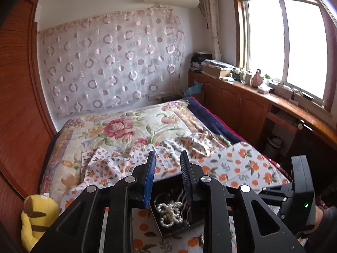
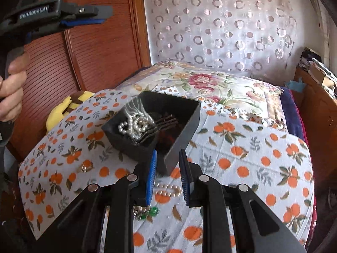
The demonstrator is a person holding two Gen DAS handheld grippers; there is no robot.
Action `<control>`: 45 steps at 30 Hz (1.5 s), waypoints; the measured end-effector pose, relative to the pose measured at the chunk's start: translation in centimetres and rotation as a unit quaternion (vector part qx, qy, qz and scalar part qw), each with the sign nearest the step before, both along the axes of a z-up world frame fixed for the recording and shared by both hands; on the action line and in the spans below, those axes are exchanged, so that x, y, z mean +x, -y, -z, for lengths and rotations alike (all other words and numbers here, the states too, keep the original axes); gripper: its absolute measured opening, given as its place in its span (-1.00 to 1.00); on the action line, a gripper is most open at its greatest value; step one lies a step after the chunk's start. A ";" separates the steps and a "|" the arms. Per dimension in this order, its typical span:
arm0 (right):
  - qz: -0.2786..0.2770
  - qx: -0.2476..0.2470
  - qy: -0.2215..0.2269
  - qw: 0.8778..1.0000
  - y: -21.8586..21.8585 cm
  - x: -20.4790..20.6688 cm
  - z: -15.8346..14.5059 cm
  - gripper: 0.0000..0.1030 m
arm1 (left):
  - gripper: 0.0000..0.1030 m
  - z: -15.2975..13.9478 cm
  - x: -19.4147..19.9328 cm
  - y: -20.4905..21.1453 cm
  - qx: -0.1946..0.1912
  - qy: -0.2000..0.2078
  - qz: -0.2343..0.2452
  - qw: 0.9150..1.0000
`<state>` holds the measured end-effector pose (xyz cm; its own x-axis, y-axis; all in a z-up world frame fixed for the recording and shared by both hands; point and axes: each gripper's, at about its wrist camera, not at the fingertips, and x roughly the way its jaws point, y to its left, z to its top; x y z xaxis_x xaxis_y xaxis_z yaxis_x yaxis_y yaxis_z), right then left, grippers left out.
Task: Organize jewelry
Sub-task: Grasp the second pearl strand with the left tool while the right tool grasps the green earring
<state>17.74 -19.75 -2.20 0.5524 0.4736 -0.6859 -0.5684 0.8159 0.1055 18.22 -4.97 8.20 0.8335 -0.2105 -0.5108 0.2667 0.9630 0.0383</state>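
a: from the right wrist we see the whole black box (image 2: 151,124) on the orange-print cloth (image 2: 242,154), tilted, with a pearl string (image 2: 132,126) and dark hair pins (image 2: 160,124) inside. the left wrist shows only a slice of it (image 1: 174,215) between its fingers.

b: and only the right view shows what lies loose on the cloth: a bead strand (image 2: 168,189), a green piece (image 2: 152,211), a small gold item (image 2: 85,166).

a: our left gripper (image 1: 167,158) has its jaws slightly apart, nothing between the pads; it hangs above the box. the right gripper (image 2: 167,155) is parted too and empty, its tips near the box's close corner.

b: room? the cloth runs open to the right of the box, the floral quilt (image 2: 210,82) behind. the bed's left edge drops off by the yellow plush toy (image 2: 63,109).

a: the left hand (image 2: 12,92) is cut off at the frame edge. the green piece is blurred; we can't tell what it is.
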 end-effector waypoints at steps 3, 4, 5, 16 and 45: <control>-0.004 -0.003 -0.005 1.000 0.0 -1.2 0.6 -0.54 | -0.54 1.6 -1.5 -0.2 0.002 -0.010 0.007 1.000; -0.005 -0.003 -0.007 1.000 0.0 -1.4 0.8 -0.54 | -0.54 2.0 -1.9 -0.1 0.004 -0.013 0.009 1.000; -0.007 -0.004 -0.010 1.000 0.0 -1.8 1.0 -0.54 | -0.54 2.7 -2.6 -0.3 0.006 -0.016 0.010 1.000; 0.000 -0.039 -0.061 0.997 -0.1 -2.6 4.8 -0.54 | -0.53 9.8 -5.3 -1.1 0.000 -0.079 0.020 0.997; 0.050 -0.029 -0.022 0.998 5.0 -4.9 2.5 -0.87 | -0.55 17.5 -1.8 3.7 0.018 -0.182 0.058 0.981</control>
<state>12.82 -24.77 -4.70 0.5639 0.3763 -0.7351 -0.4791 0.8741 0.0800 16.44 -8.62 -9.29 0.5654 -0.2706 -0.7792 0.3772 0.9249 -0.0475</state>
